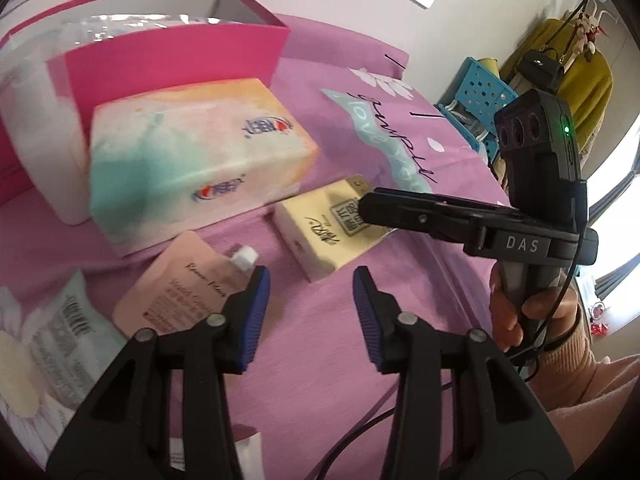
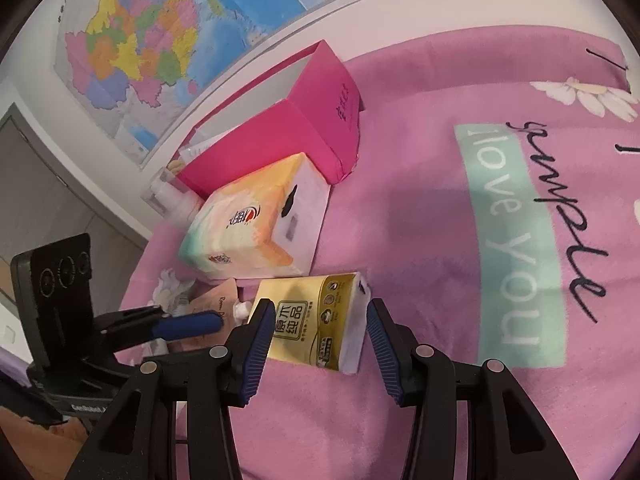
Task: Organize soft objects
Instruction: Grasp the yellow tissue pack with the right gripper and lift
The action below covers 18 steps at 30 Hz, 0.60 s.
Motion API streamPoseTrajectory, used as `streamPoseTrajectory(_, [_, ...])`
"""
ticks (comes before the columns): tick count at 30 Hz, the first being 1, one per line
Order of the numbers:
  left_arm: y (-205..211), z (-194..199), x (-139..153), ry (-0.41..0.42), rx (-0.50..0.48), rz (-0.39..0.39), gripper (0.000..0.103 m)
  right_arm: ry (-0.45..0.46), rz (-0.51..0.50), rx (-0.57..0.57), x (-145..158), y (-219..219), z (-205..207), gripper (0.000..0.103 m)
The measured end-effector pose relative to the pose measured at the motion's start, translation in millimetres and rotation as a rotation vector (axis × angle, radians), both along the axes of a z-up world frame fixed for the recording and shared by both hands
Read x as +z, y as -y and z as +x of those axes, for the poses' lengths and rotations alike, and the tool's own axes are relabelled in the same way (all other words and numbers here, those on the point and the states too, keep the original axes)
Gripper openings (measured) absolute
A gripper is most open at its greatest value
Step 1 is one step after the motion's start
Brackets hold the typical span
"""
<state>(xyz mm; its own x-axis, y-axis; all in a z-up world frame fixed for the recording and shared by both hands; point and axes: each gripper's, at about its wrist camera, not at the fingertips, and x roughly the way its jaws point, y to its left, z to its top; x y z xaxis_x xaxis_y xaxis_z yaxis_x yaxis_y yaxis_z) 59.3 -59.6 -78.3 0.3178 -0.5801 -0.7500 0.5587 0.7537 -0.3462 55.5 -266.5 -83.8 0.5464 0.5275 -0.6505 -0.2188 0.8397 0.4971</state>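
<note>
Pink bedding printed with daisies and lettering is shown as the work surface, with a wall map behind. A magenta open box is seen at the far edge, a pastel tissue pack lying against it. The yellow pocket-tissue pack is framed between the parted jaws of the right gripper, which are not yet pressed on it. The left gripper is held partly open and empty over bare bedding, beside a peach spouted pouch; whether a pad touches the white cap is not clear. A slip is judged likely if the right jaws are closed on the pack's glossy corner only, the wrapper being soft. Crowding of the two grippers could also nudge the pouch or the pack aside.
</note>
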Motion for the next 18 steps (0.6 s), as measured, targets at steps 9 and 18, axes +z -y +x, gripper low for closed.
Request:
streamPoseTrajectory(9, [20.0,10.8,-12.4,-0.056,-0.014,0.018,0.029,-0.011,0.013,0.005,-4.4,-2.3,-1.9,0.042])
streamPoseTrajectory(18, [14.5,3.1,-4.5,-0.039,-0.014,0.001,0.029,0.005,0.004,0.015,1.1,-5.0,-10.5,0.036])
